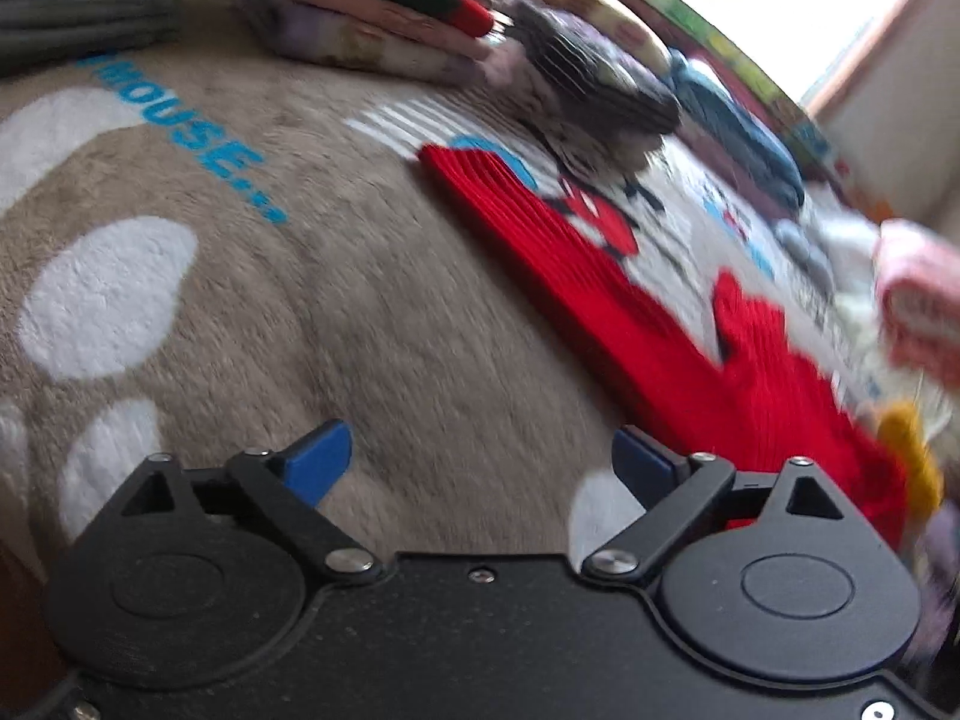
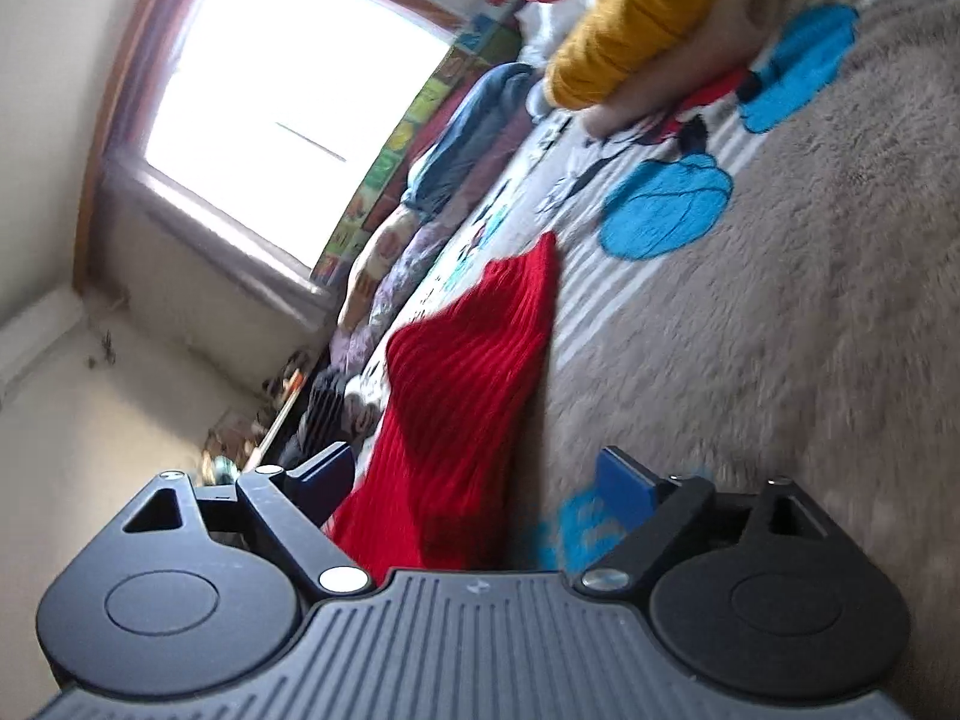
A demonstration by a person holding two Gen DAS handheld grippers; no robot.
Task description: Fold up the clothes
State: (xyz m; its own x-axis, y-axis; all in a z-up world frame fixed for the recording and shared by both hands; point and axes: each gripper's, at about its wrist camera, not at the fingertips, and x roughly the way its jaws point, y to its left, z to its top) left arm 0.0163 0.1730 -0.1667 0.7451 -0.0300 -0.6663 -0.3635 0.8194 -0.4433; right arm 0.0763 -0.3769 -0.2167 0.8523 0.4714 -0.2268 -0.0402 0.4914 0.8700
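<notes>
A red ribbed knit garment (image 1: pixel 606 276) lies spread on a grey-brown plush blanket (image 1: pixel 336 312), running from centre to lower right. My left gripper (image 1: pixel 480 462) hovers open over bare blanket just left of it, with nothing between its blue pads. In the right wrist view the same red garment (image 2: pixel 474 384) stretches away from the gripper. My right gripper (image 2: pixel 474 480) is open, its jaws straddling the near end of the red cloth without closing on it. Both views are motion-blurred.
A stack of folded clothes (image 1: pixel 384 18) and grey folded items (image 1: pixel 84 6) sit at the back. A dark striped garment (image 1: pixel 588 90), blue cloth (image 1: pixel 744 126), pink garment (image 1: pixel 918 300) and a mustard knit (image 2: pixel 636 24) lie about. A window (image 2: pixel 300 96) is behind.
</notes>
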